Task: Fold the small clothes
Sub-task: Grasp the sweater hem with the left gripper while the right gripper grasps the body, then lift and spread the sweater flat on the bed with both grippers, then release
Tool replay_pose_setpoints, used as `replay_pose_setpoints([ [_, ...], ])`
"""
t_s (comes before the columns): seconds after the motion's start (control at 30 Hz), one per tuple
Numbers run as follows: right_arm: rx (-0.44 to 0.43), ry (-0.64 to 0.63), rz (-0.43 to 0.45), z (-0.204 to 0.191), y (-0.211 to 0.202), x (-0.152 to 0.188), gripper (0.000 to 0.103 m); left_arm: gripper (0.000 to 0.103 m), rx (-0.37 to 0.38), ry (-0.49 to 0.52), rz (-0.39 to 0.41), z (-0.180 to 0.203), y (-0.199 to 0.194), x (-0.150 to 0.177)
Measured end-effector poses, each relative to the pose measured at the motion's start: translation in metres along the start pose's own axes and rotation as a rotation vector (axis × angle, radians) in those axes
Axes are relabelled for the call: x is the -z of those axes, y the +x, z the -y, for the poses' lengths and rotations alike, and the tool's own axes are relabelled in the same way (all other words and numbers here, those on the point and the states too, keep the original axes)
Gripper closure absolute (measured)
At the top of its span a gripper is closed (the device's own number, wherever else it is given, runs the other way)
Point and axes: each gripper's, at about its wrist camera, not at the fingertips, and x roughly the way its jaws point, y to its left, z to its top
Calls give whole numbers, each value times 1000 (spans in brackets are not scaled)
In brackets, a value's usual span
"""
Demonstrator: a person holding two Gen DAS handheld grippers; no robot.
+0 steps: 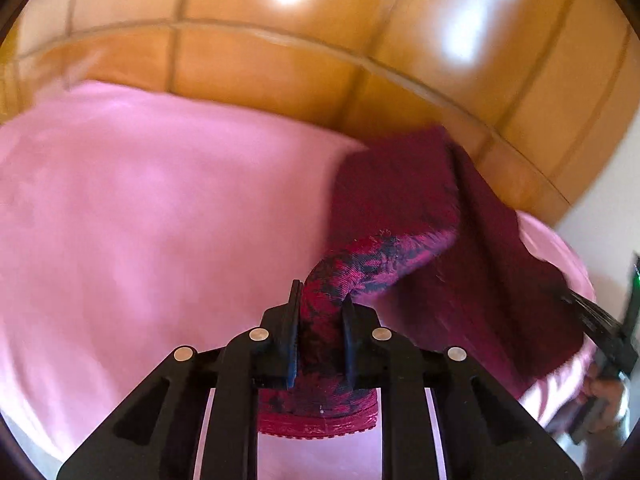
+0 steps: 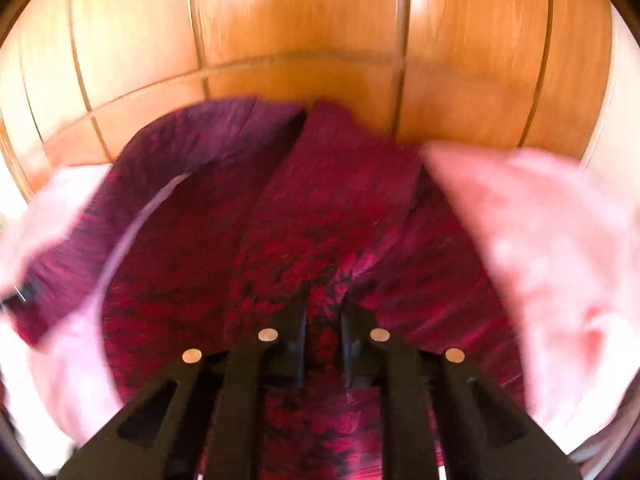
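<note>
Behind everything, glossy orange wooden panelling [image 1: 280,68] fills the room's wall; below it spreads a pink sheet-covered bed [image 1: 140,220]. Over that lies the dark red knitted garment [image 1: 420,208], each clenched claw, left [image 1: 320,320] and right [image 2: 324,316], pinching its fabric.

A dark red garment [image 1: 400,208], mottled with black, hangs lifted and bunched above the pink bedsheet [image 1: 160,220], its far part draping down toward the sheet's edge.

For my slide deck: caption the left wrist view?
Left hand-held gripper pinches a maroon patterned garment above a pink sheet.
</note>
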Motion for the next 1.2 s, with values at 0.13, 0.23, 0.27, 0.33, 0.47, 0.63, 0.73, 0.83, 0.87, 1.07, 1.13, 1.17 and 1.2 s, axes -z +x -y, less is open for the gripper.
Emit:
replay_pose_setpoints([
  [0.13, 189, -61, 81, 28, -3, -16, 91, 88, -116, -40, 73, -38, 3, -42],
  [0.23, 311, -26, 92, 65, 12, -31, 91, 88, -202, -82, 96, -71, 12, -76],
  [0.27, 328, -9, 99, 69, 9, -34, 91, 88, -225, -91, 103, -78, 16, -84],
  [0.33, 390, 27, 84, 94, 23, -42, 91, 88, -280, -116, 106, -93, 25, -109],
  [0.47, 462, 142, 44, 148, 47, -62, 91, 82, -388, -149, 131, -109, 40, -148],
  [0.63, 567, 243, -22, 210, 82, -85, 91, 28, -434, -176, 222, -108, 24, -156],
  [0.73, 596, 278, -64, 230, 100, -93, 83, 24, -347, -156, 248, -92, 13, -139],
  [0.83, 645, 315, -59, 253, 103, -97, 45, 24, -146, -108, 145, -68, 25, -111],
  [0.87, 651, 333, -49, 259, 99, -97, 30, 24, -65, -91, 94, -59, 31, -97],
  [1.07, 520, 390, 23, 253, 48, -78, 22, 24, 322, -81, -147, -5, 71, -19],
  [1.13, 368, 393, 14, 235, 28, -59, 22, 24, 401, -97, -186, 8, 78, -3],
  [1.17, 273, 393, -10, 229, 21, -48, 22, 24, 439, -114, -210, 14, 82, 4],
  [1.2, 159, 393, -53, 218, 19, -30, 23, 24, 470, -132, -227, 18, 86, 7],
])
